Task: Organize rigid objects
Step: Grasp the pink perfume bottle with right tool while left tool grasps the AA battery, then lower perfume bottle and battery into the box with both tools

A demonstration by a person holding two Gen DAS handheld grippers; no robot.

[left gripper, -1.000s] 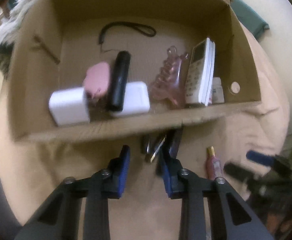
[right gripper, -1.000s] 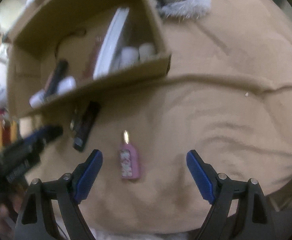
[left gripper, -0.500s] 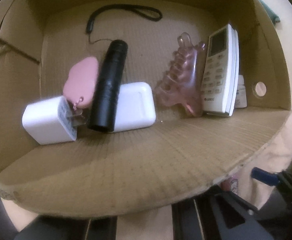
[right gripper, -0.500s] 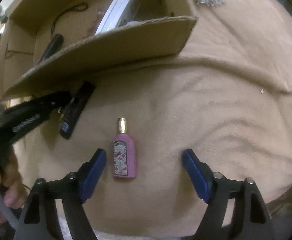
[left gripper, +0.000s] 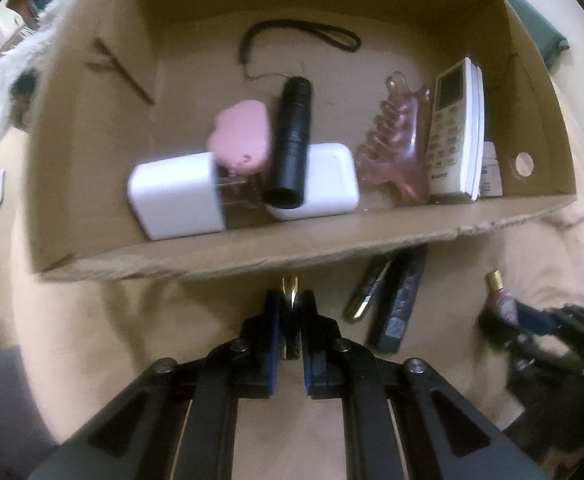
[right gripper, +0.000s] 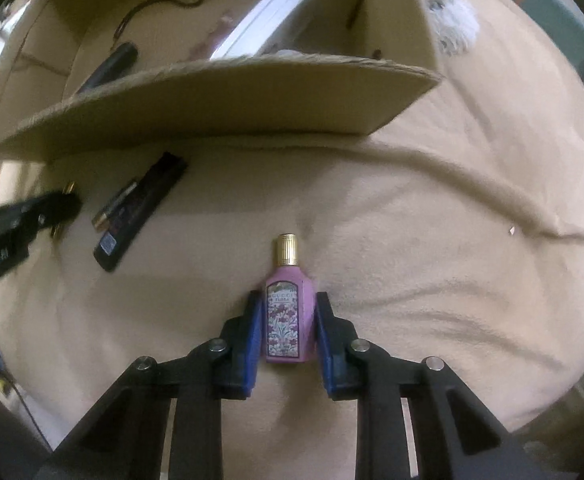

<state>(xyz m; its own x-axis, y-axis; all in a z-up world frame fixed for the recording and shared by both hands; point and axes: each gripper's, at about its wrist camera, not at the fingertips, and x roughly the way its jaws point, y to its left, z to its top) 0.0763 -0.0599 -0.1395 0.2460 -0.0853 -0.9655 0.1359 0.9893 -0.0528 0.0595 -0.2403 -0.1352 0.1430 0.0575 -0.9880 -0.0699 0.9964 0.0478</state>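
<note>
My left gripper [left gripper: 290, 308] is shut on a thin black-and-gold stick-like object [left gripper: 291, 292] just in front of the cardboard box [left gripper: 252, 256]. My right gripper [right gripper: 286, 308] is shut on the pink perfume bottle [right gripper: 290, 312], which lies on the beige blanket. The bottle also shows at the right of the left wrist view [left gripper: 499, 300]. A gold tube [left gripper: 365, 294] and a flat black case [left gripper: 401, 304] lie by the box's front wall. Inside the box are two white chargers [left gripper: 176, 196], a pink pouch [left gripper: 242, 142], a black cylinder [left gripper: 292, 144], a pink hair claw [left gripper: 395, 148] and a white remote [left gripper: 453, 128].
The beige blanket [right gripper: 431, 240] covers the surface and has folds at the right. A white furry thing [right gripper: 451, 24] lies behind the box. A small white bottle [left gripper: 489, 172] stands in the box's right corner. A black strap [left gripper: 299, 34] lies at the box's back.
My left gripper has pulled back from under the box's front wall and now grips the thin stick. My right gripper has closed from wide open onto the perfume bottle.
</note>
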